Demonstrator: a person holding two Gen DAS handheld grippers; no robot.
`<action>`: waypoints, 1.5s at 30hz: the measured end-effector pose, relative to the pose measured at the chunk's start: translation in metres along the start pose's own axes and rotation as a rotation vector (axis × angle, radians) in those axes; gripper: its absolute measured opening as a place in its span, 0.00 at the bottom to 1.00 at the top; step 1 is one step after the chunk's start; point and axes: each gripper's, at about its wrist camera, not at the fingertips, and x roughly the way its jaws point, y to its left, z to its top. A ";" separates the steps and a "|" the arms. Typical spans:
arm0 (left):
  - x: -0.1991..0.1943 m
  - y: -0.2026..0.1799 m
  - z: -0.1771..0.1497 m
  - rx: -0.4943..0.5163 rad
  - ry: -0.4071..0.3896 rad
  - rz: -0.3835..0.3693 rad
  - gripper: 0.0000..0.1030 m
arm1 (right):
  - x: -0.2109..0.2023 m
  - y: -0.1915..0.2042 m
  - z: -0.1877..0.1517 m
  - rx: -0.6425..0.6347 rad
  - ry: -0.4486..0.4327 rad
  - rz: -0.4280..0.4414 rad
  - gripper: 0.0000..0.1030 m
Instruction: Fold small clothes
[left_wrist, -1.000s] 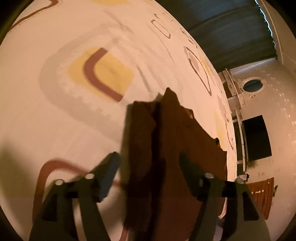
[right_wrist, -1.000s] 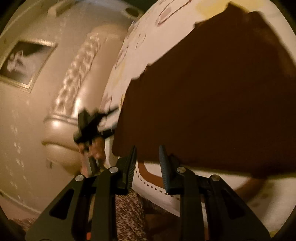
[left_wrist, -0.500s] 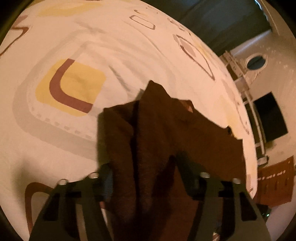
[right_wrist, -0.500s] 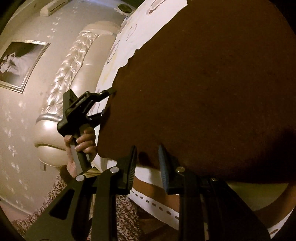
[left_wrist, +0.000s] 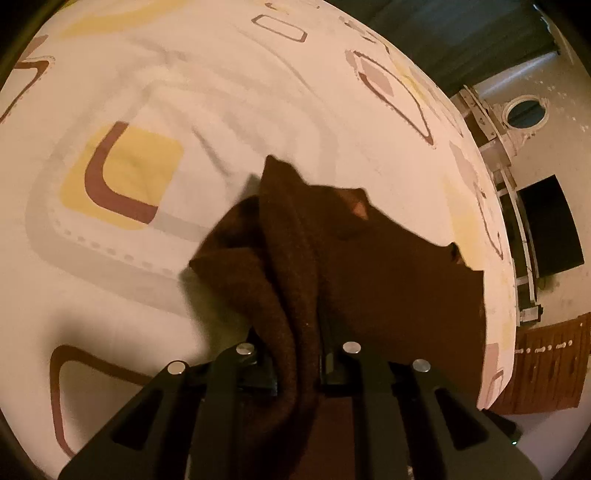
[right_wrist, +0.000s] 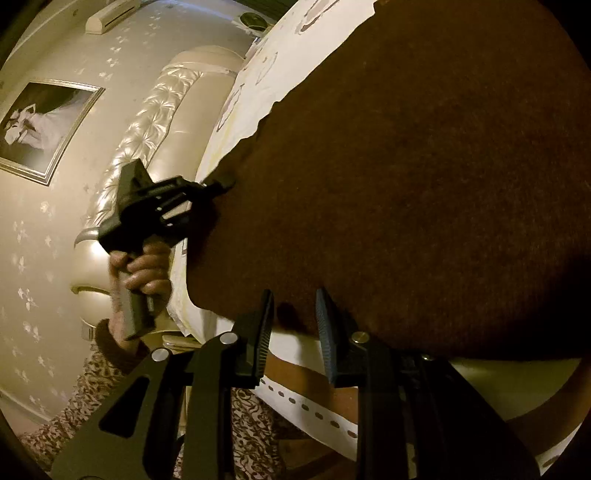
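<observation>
Cream bedsheet (left_wrist: 229, 92) printed with yellow and maroon rounded squares covers the bed, and a dark brown knitted garment (left_wrist: 369, 266) lies bunched on it toward four o'clock. Left gripper (left_wrist: 299, 354) has just been closing and now pinches a fold of it. Right gripper (right_wrist: 293, 325) is nearly clenched, its jaws apart at the garment's hem, grasping nothing.

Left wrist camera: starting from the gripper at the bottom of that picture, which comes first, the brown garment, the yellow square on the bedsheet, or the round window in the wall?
1. Brown garment: pinched between the fingers of the left gripper, at centre.
2. Yellow square: printed on the bedsheet, up to the left.
3. Round window: in the far wall, upper right, beyond the bed's edge.
</observation>
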 end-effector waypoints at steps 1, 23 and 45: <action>-0.004 -0.006 0.000 0.004 -0.001 0.005 0.14 | 0.000 0.000 -0.001 0.000 0.000 0.001 0.23; 0.028 -0.225 -0.037 0.197 0.019 0.117 0.14 | -0.038 -0.009 -0.011 -0.011 0.084 0.022 0.48; 0.129 -0.312 -0.117 0.364 -0.021 0.360 0.33 | -0.136 -0.072 -0.060 0.107 0.004 0.076 0.49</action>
